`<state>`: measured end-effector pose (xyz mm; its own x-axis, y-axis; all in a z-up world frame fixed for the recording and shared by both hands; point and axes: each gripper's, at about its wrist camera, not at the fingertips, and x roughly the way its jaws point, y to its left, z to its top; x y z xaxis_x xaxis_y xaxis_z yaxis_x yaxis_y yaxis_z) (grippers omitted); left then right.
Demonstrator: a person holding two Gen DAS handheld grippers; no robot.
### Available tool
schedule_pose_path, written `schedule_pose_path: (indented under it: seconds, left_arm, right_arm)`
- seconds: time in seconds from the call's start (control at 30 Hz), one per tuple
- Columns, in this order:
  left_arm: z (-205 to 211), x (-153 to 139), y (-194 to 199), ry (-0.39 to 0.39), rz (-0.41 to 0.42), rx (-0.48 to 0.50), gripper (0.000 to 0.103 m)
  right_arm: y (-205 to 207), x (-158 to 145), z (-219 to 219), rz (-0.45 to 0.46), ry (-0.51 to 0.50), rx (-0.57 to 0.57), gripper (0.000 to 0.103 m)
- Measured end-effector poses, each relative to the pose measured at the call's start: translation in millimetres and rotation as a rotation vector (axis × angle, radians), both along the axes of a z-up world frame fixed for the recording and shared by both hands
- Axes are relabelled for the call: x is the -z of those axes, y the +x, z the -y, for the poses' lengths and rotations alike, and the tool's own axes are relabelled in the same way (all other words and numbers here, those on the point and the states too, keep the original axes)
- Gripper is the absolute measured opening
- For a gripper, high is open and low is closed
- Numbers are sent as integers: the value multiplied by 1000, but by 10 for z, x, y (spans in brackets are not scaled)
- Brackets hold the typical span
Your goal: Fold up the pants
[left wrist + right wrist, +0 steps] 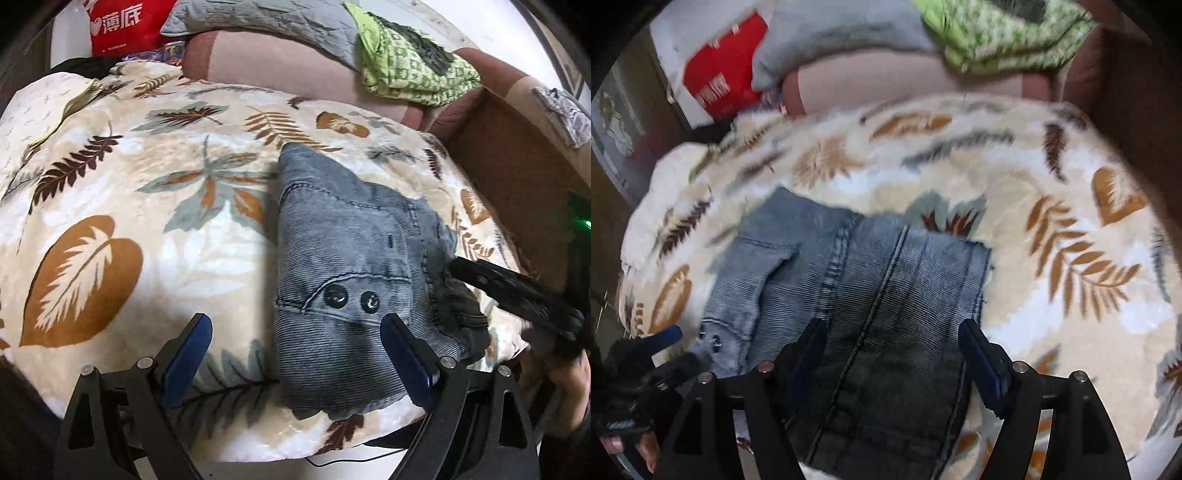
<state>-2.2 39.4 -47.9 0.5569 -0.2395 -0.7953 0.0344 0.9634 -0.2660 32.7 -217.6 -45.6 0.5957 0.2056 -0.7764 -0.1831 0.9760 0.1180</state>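
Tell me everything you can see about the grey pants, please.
The pants are washed grey, finely ribbed cloth like corduroy or denim, darker at one end. They show stitched seams, a curved pocket and two dark snap buttons. They lie folded into a compact flat stack on the leaf-print blanket; no gripper clamps them.

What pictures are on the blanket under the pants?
Brown, tan and grey leaves on a cream blanket, clearest in the left wrist view.
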Motion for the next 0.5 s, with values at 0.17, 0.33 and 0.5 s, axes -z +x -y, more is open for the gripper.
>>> schedule_pose_path:
  seconds: [0.17,0.33,0.5]
  left_arm:
    - [54,37,-5,56,-26,-1,92]
    - [93,34,-10,88,-25,7,92]
    - [115,48,16,101,-30,4,92]
  right_arm:
    - [-159,382,-95,-57,-93,-51,86]
    - [-250,131,80,21,-17,2,86]
    - [-264,313,7,-20,-102,-23,94]
